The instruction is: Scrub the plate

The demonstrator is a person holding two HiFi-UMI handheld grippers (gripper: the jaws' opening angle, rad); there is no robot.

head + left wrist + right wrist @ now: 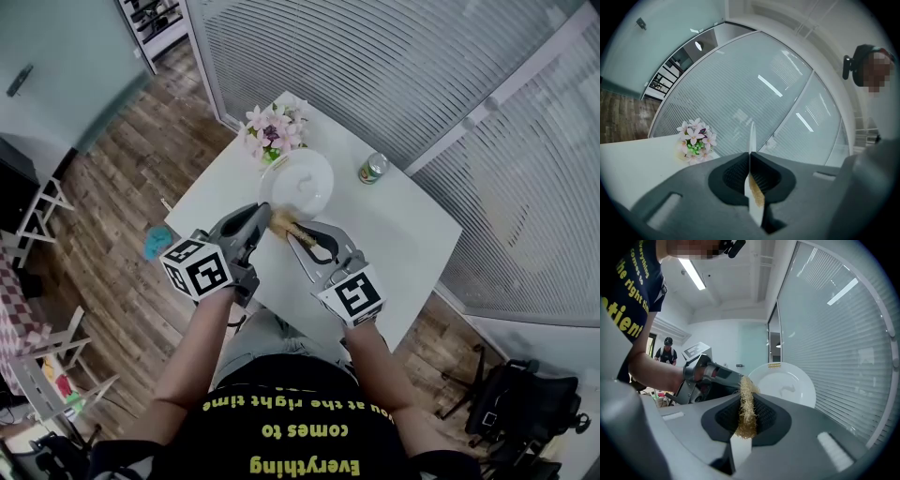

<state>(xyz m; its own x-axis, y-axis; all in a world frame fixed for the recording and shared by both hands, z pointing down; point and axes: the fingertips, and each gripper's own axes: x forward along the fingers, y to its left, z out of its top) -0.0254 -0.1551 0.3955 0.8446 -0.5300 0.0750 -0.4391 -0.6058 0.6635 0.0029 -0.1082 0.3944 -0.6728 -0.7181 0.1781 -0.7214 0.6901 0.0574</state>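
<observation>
Plate (302,185) first: in the head view it's white and held up over the white table (412,234), with flowers (272,131) just behind it and a can (373,168) off to its right. Your left gripper (265,216) is at its near rim, your right gripper (293,232) close beside. Left gripper view: jaws pinched shut on the plate's rim, the plate edge-on and upright. Right gripper view: jaws clamped on a tan fibrous scrubber (746,404) — the plate's face stands just beyond its tip.
</observation>
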